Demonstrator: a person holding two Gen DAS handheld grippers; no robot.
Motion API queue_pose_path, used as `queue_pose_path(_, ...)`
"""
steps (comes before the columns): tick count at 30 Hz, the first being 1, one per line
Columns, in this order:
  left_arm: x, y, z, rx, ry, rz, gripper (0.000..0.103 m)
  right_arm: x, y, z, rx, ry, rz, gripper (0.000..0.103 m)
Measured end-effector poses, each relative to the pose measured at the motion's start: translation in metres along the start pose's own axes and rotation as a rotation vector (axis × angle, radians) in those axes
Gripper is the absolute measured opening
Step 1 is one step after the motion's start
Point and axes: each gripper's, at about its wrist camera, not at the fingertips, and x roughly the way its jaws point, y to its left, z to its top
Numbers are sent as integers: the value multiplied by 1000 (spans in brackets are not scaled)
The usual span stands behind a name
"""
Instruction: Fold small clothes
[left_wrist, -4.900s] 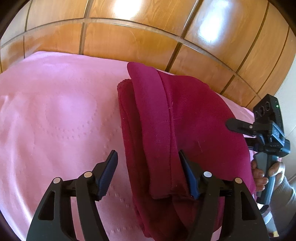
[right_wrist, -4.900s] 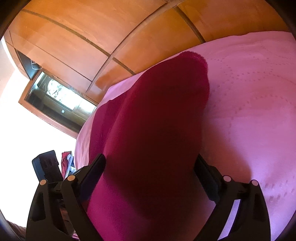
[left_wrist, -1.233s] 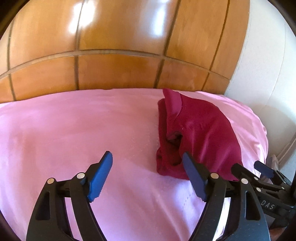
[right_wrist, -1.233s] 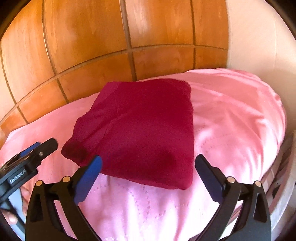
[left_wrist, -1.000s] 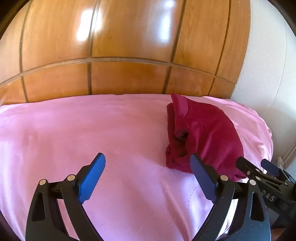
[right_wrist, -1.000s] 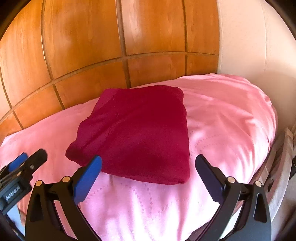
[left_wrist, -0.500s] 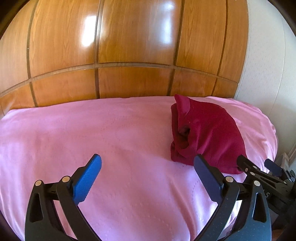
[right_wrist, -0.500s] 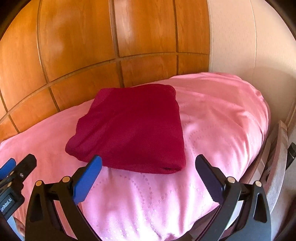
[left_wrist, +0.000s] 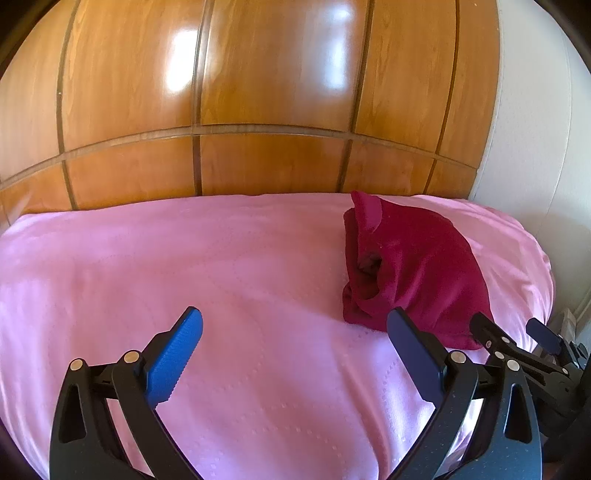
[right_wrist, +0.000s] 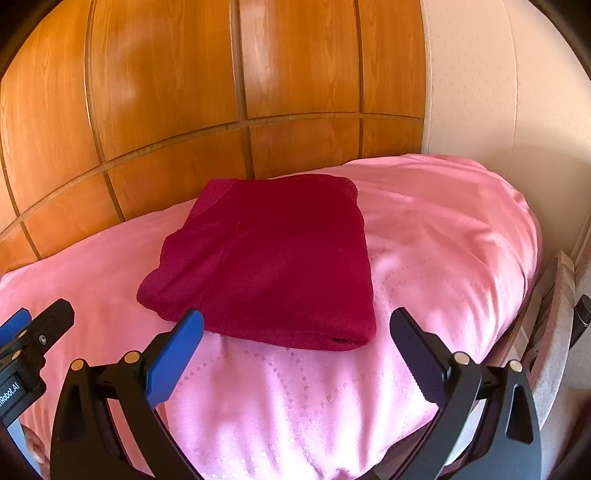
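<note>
With folding apparently done: dark red folded fleece garment (right_wrist: 273, 258) lies flat on pink quilted bedspread (left_wrist: 184, 266)
left gripper (left_wrist: 295, 354): fingers apart, empty, clear of cloth
right gripper (right_wrist: 299, 354): fingers apart, empty, just short of garment

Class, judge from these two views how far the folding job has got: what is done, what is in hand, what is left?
Done: the maroon garment lies folded into a compact rectangle on the pink bedspread. In hand: nothing; the left gripper and right gripper are both open and empty, clear of the cloth. Left: perhaps tidying the bunched edge visible in the left view; no other clothes are in sight.
</note>
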Motion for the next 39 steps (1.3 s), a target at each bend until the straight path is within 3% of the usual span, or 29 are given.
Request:
queue_pose_path(30,0,-10,-1,42,-30,51,99,5,0,-6,-10,9,23,101)
queue_pose_path(35,8,-3,-1,20,13,48,99,7,-6,0,7,13,59,101)
queue_pose_path(39,19,5,-5,14,51,68,99,26,-41,23,76,20,43,101)
